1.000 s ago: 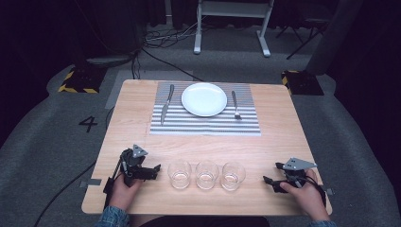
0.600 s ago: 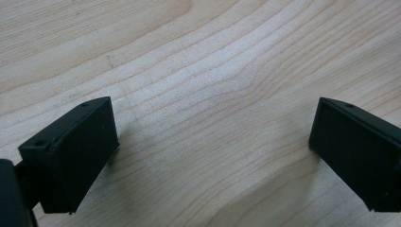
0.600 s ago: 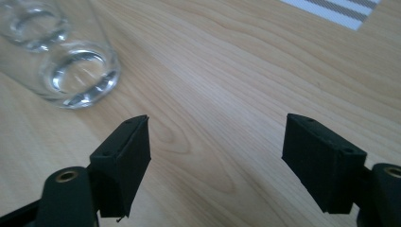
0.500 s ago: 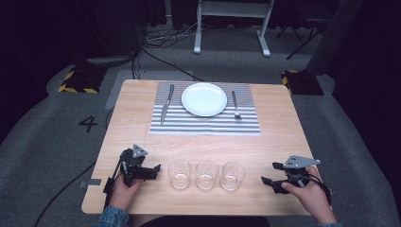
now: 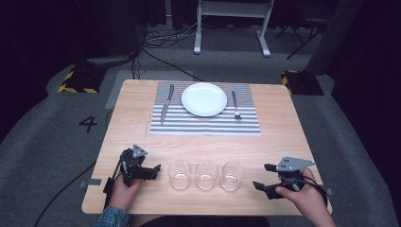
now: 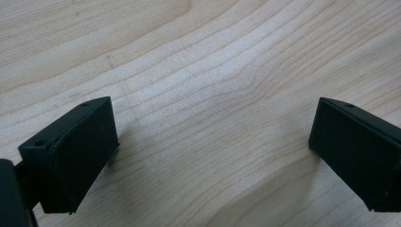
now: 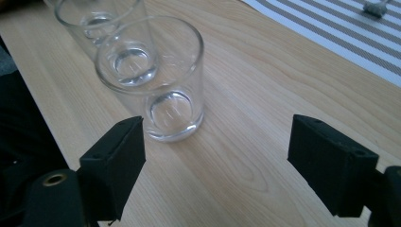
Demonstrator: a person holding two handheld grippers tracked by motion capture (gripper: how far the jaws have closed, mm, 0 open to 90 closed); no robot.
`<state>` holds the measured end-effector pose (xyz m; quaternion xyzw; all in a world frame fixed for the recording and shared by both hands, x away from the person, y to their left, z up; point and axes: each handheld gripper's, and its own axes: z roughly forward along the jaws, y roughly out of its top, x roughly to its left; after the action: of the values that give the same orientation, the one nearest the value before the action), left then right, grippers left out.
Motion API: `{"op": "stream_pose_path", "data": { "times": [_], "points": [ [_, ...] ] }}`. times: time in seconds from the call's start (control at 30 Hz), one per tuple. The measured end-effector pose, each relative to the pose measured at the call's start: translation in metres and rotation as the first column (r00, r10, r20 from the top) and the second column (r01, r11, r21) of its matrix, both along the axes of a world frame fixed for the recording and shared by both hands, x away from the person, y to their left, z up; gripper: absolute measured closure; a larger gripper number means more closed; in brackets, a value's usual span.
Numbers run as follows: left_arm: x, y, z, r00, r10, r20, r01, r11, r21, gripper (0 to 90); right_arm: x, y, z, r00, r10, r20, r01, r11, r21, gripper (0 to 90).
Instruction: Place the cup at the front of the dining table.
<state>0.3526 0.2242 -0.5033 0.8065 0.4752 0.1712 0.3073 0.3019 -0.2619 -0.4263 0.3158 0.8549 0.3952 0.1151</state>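
Target looks like the rightmost glass (image 5: 233, 175) in the row of three, lower centre of the high view, on bare wood near the front edge. Also upper left of the right gripper view (image 7: 156, 80), just ahead of the left-hand jaw, not touching. Middle glass (image 5: 207, 174) sits just beside it, left glass (image 5: 179, 173) beyond that.

Handling guess: short clear tumbler, empty, thick base. Rigid, smooth, so slippery under hard pads, and breakable if knocked. Probably light enough for one gripper. Best hold is across the wall around mid-height, jaws either side, approached from the free right side so the neighbour isn't clipped.

Right gripper (image 5: 265, 177): jaws spread wide, holding nothing, lower right of the high view, a short gap from the glass. Left gripper (image 5: 154, 170): jaws also apart, empty, just left of the left glass; its own view has only wood grain between them (image 6: 213, 142).

Surface: light wooden table (image 5: 132, 123), flat. Farther back, a striped placemat (image 5: 208, 124) with white plate (image 5: 204, 99), knife (image 5: 166, 103), fork (image 5: 235, 104). Room is dark, grey carpet, cables, "4" marked on the floor (image 5: 88, 124).
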Motion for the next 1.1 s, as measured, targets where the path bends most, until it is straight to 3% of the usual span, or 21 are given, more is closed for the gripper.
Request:
{"op": "stream_pose_path", "data": {
  "times": [0.17,0.47,0.7,1.1],
  "points": [
    [0.0,0.0,0.0,1.0,0.0,0.0,0.0,1.0,0.0,2.2,-0.002,0.013,0.007,0.9993,0.039,0.002,-0.039,0.999,0.006,19.4],
    [0.0,0.0,0.0,1.0,-0.002,-0.002,0.002,1.0,-0.004,2.2,-0.003,0.031,0.005,0.997,0.078,-0.004,-0.077,0.997,0.017,17.0],
    [0.0,0.0,0.0,1.0,-0.001,-0.001,0.001,1.0,-0.001,2.2,0.0,0.05,-0.002,0.994,0.108,-0.018,-0.108,0.994,0.018,16.2],
    [0.0,0.0,0.0,1.0,-0.002,-0.001,0.002,1.0,-0.001,2.2,0.014,0.071,-0.02,0.9949,0.101,-0.001,-0.101,0.995,-0.006,16.0]
  ]
}}
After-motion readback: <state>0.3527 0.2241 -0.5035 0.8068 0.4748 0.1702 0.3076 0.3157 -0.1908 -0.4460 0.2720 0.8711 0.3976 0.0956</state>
